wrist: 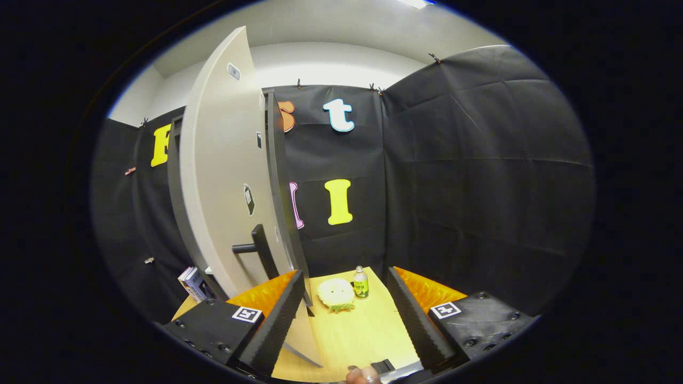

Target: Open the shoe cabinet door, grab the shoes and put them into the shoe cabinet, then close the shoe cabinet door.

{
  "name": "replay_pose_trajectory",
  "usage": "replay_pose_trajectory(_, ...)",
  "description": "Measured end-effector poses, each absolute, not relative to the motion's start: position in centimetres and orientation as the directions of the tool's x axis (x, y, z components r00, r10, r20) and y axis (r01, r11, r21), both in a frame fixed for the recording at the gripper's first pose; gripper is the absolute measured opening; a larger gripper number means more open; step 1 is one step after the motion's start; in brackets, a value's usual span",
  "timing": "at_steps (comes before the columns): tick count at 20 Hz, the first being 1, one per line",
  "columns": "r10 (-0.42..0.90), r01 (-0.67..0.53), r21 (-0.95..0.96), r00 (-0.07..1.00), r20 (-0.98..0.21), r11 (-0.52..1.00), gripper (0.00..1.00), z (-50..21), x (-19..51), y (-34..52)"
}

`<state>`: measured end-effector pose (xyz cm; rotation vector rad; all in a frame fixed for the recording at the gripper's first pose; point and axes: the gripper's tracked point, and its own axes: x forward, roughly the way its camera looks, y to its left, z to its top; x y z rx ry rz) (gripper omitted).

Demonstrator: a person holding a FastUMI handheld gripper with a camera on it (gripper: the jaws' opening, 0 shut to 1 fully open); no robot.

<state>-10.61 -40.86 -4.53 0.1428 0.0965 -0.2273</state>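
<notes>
Wooden table (368, 330) holds a bottle (361, 282) and a pale shoe (336, 294) beyond the spread jaws; grey cabinet door (224, 181) stands alongside.

A small bottle (361, 282) stands upright on the wooden tabletop (357, 336), just beside a pale round object (336, 293). A book (193, 284) stands well apart from them.

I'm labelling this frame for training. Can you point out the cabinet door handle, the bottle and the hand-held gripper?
Door handle (262, 249), gripper view: on its dark vertical bar.
Bottle (361, 284), gripper view: on its labelled body.
Hand-held gripper (347, 314), gripper view: midway between its open fingers.
</notes>
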Motion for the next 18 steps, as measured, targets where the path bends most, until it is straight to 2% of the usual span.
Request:
replay_pose_trajectory(4,-0.199,0.215,0.134,0.972,-0.124,0.967,0.99,-4.6,-8.3,-40.6)
replay_pose_trajectory(11,-0.236,0.249,0.114,0.964,-0.119,0.962,0.97,-4.6,-8.2,-39.8)
replay_pose_trajectory(18,-0.2,0.213,0.121,0.973,-0.114,0.969,0.97,-4.5,-8.7,-34.2)
